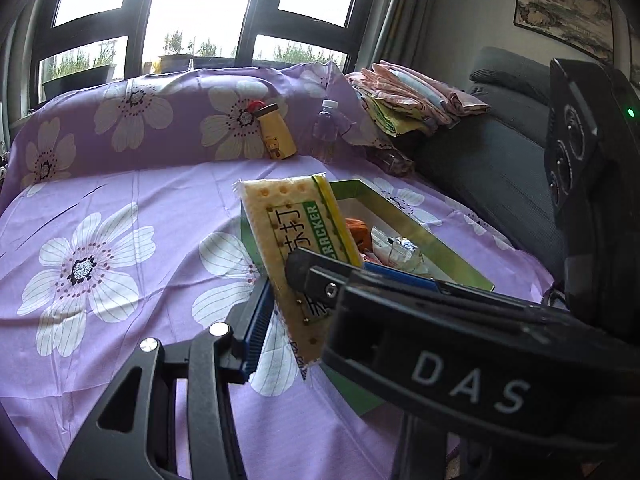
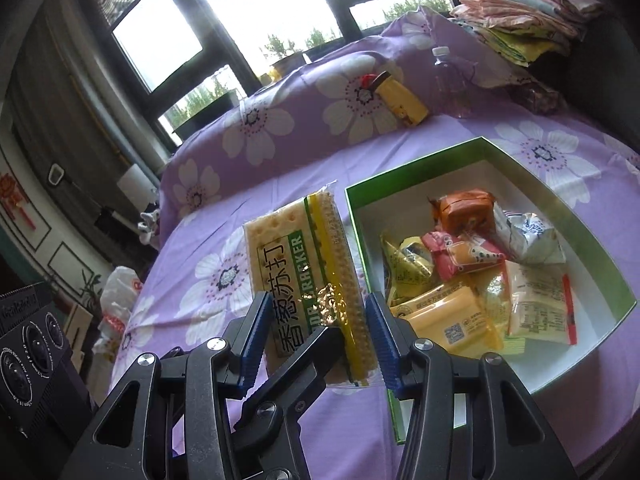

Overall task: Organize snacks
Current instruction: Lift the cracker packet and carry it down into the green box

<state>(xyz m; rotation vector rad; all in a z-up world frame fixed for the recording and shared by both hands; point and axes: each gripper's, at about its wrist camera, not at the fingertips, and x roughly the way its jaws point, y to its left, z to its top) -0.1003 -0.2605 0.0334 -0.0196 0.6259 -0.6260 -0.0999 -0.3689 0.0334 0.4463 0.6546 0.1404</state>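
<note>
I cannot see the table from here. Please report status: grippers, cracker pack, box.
Both grippers, left gripper and right gripper, shut on cracker pack. Pack held off the cloth, beside green box. Box holds several snack packets. Nothing in the way.

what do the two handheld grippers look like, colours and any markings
Both are black, angular linkage frames with cut-out openings and silver round pivot bolts. Each finger carries a blue ribbed pad. In the left wrist view, the right gripper bears white "DAS" lettering, and its black camera housing shows round lenses and a small green light. No sleeves or cables are clearly visible.
</note>
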